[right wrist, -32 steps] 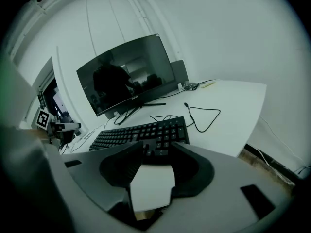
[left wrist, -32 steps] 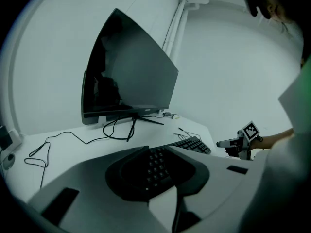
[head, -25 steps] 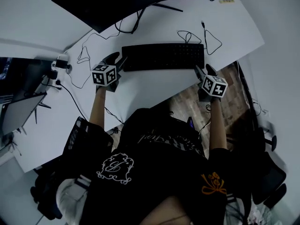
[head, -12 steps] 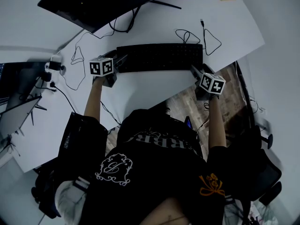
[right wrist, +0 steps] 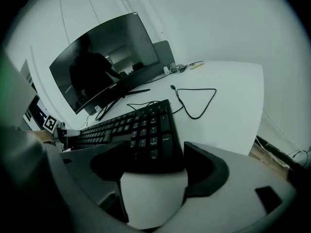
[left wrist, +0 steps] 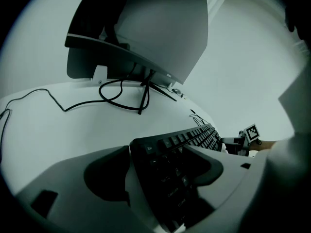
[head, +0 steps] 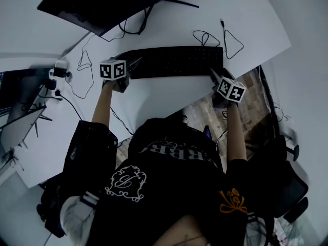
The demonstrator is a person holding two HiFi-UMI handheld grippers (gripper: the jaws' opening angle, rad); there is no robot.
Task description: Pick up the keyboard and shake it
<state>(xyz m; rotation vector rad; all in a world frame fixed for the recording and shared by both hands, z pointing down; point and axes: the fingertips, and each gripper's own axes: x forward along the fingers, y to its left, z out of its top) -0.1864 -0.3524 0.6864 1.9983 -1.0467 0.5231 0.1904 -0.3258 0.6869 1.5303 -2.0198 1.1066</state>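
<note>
Left gripper [head: 132,65] and right gripper [head: 215,76] straddle the keyboard [head: 174,61] ends, fingers just opened wide (nothing clamped), so lifting and shaking seem left to do.

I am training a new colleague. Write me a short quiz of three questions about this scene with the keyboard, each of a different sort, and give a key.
1. True or false: the keyboard rests on the white desk.
2. Which part of the keyboard stands between the jaws of the left hand-held gripper? A. the end with the Esc key; B. the end with the Enter key; C. no part.
3. What large dark thing stands on the desk behind the keyboard?

Key
1. True.
2. A. The jaws have just been opening and stand apart around that end.
3. The monitor.
</note>
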